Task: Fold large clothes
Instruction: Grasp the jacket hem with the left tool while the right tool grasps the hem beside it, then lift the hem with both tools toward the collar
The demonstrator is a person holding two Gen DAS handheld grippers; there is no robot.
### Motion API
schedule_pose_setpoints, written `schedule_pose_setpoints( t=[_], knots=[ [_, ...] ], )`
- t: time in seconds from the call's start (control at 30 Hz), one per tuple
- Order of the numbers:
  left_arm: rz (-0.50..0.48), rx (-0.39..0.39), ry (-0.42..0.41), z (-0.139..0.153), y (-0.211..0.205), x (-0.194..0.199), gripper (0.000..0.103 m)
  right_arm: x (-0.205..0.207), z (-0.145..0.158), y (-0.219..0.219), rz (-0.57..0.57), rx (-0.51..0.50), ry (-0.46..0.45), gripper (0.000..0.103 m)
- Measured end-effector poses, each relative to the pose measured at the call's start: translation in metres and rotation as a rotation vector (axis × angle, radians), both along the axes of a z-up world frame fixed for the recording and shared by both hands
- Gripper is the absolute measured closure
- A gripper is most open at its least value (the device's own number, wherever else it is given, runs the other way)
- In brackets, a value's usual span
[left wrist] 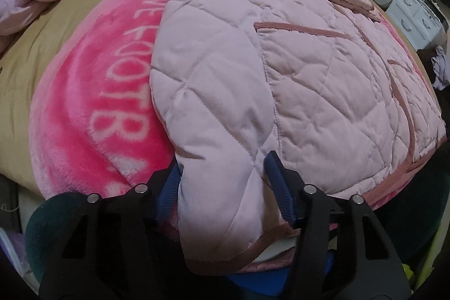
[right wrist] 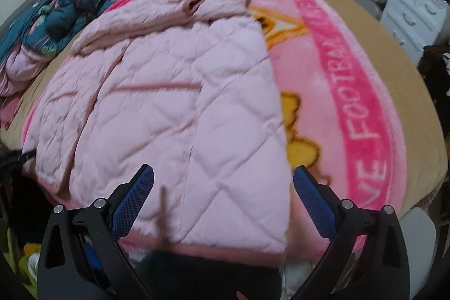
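A pale pink quilted jacket (left wrist: 281, 75) lies spread on a bright pink blanket (left wrist: 98, 103) on the bed, with one sleeve folded across its far end. My left gripper (left wrist: 223, 162) is at the jacket's near left corner, and its blue pads (left wrist: 278, 187) press a bunched fold of the hem from both sides. In the right wrist view the jacket (right wrist: 182, 103) fills the middle. My right gripper (right wrist: 223, 168) stands wide open over the near right hem corner, its pads (right wrist: 312, 201) apart from the cloth.
The blanket (right wrist: 365, 103) has white lettering and a cartoon print and lies on a tan sheet (left wrist: 42, 47). A blue floral garment (right wrist: 50, 13) is heaped at the far left. White drawers (right wrist: 413, 13) stand at the right, past the bed.
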State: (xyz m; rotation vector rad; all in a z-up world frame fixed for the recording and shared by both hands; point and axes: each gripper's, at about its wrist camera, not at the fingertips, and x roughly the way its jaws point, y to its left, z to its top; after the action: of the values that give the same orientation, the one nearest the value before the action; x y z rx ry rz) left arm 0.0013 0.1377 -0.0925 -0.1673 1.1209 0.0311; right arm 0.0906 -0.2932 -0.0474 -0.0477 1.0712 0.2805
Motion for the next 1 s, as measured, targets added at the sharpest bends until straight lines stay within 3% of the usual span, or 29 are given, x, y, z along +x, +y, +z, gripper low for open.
schedule_pose_setpoints(
  t=[0.17, 0.47, 0.53, 0.77, 0.83, 0.93, 1.0],
  knots=[
    [-0.006, 0.005, -0.004, -0.001, 0.000, 0.000, 0.053, -0.005, -0.013, -0.005, -0.008, -0.018, 0.063, 0.004],
    [-0.007, -0.034, 0.013, -0.001, 0.005, -0.007, 0.050, 0.000, -0.035, -0.032, -0.054, 0.179, 0.195, 0.005],
    [-0.007, -0.047, 0.024, -0.002, 0.005, -0.011, 0.048, -0.002, -0.035, -0.031, -0.032, 0.220, 0.202, 0.018],
    [0.013, -0.080, 0.024, -0.007, 0.006, -0.017, 0.042, -0.008, -0.037, -0.032, -0.025, 0.275, 0.193, 0.032],
    [0.008, -0.076, 0.015, -0.007, 0.004, -0.016, 0.043, -0.007, -0.033, -0.032, -0.022, 0.276, 0.179, 0.043],
    [0.008, -0.083, -0.003, -0.007, 0.003, -0.014, 0.053, -0.007, -0.023, -0.030, -0.009, 0.273, 0.138, 0.060],
    [0.006, -0.078, -0.013, -0.005, 0.000, -0.012, 0.061, -0.006, -0.016, -0.029, -0.006, 0.278, 0.112, 0.066]
  ],
)
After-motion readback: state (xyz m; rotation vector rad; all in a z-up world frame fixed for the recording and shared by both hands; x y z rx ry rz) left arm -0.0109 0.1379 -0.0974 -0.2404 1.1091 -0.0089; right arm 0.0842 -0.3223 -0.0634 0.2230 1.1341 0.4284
